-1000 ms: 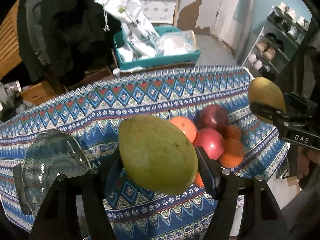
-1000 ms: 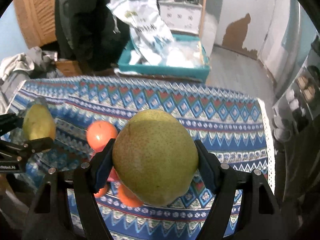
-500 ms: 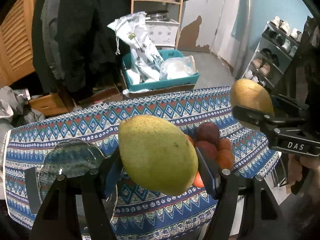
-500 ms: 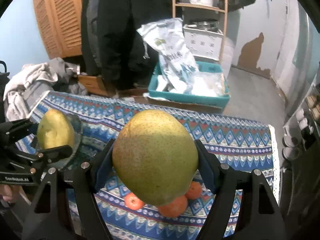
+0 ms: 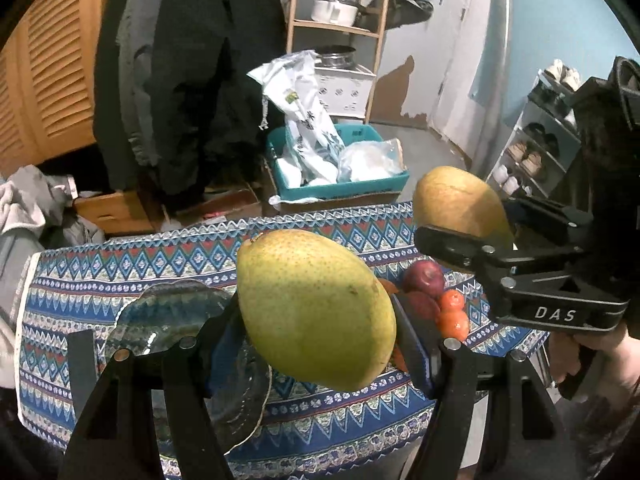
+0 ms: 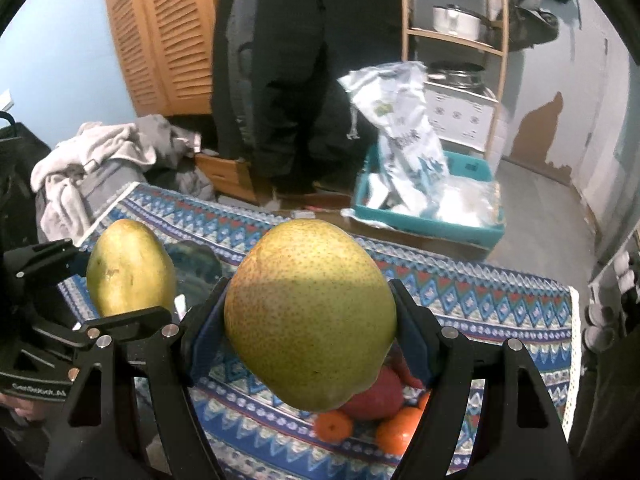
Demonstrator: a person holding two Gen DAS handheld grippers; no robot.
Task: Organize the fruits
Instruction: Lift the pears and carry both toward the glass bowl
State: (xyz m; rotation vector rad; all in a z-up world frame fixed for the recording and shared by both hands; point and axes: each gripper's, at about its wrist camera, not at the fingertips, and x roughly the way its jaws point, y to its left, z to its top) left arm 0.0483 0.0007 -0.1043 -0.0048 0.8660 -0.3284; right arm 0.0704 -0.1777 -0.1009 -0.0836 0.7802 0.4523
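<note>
Both grippers have risen since the earlier frames, each carrying its fruit with it — the table now sits lower in both views and more of the room shows behind.

Left gripper (image 5: 316,320): fingers clamped on a green-yellow pear (image 5: 316,308), held clear above the patterned tablecloth (image 5: 120,264). Pear lies tilted between the pads, its narrow end up and to the left. Below and left of it, a clear glass plate (image 5: 172,320) rests on the cloth.

Right gripper (image 6: 310,320): fingers clamped on a second pear (image 6: 310,312), speckled, also in the air over the cloth. In the left view this second pear (image 5: 456,200) shows at right, gripped from the side, with a hand (image 5: 576,352) on the handle.

Remaining fruit — a red apple (image 5: 424,276) and small oranges (image 5: 452,320) — sits in a cluster on the cloth near the right end of the table, well apart from the plate.

Behind the table: a teal crate (image 5: 340,190) with white bags on the floor.
</note>
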